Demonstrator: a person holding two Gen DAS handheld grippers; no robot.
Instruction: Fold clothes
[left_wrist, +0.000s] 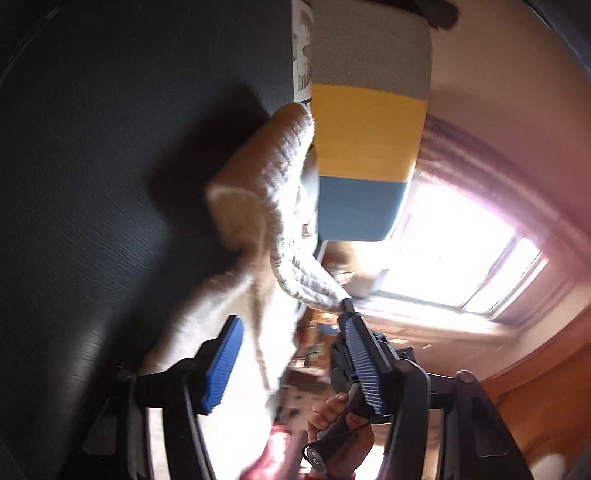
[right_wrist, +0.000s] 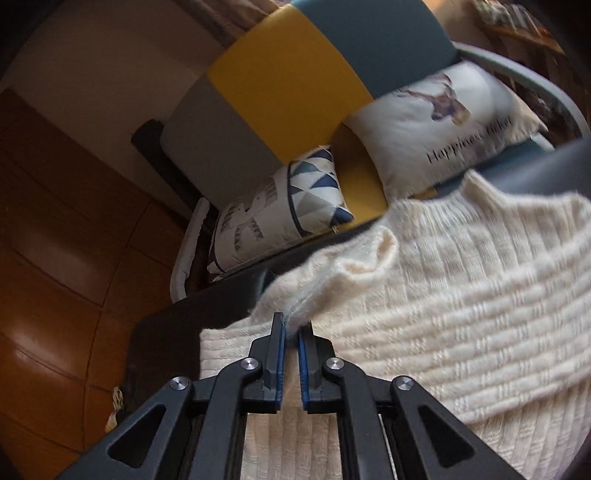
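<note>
Sweater (right_wrist: 443, 288): cream ribbed knit, spread on dark worktop (right_wrist: 166, 332), one fold lifted.
Right gripper (right_wrist: 291, 325): jaws pinched on sweater's fuzzy edge.
Left gripper (left_wrist: 291, 354): jaws apart, holding nothing, sweater just ahead.
Behind: striped sofa (right_wrist: 280, 81), two cushions (right_wrist: 443, 129).

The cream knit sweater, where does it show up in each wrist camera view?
Left wrist view: cream knit sweater hangs mid-frame, blurred, against the dark table.
Right wrist view: it fills the lower right, a fold pinched by the right gripper.
Shared landmark: the grey, yellow and blue sofa back.
</note>
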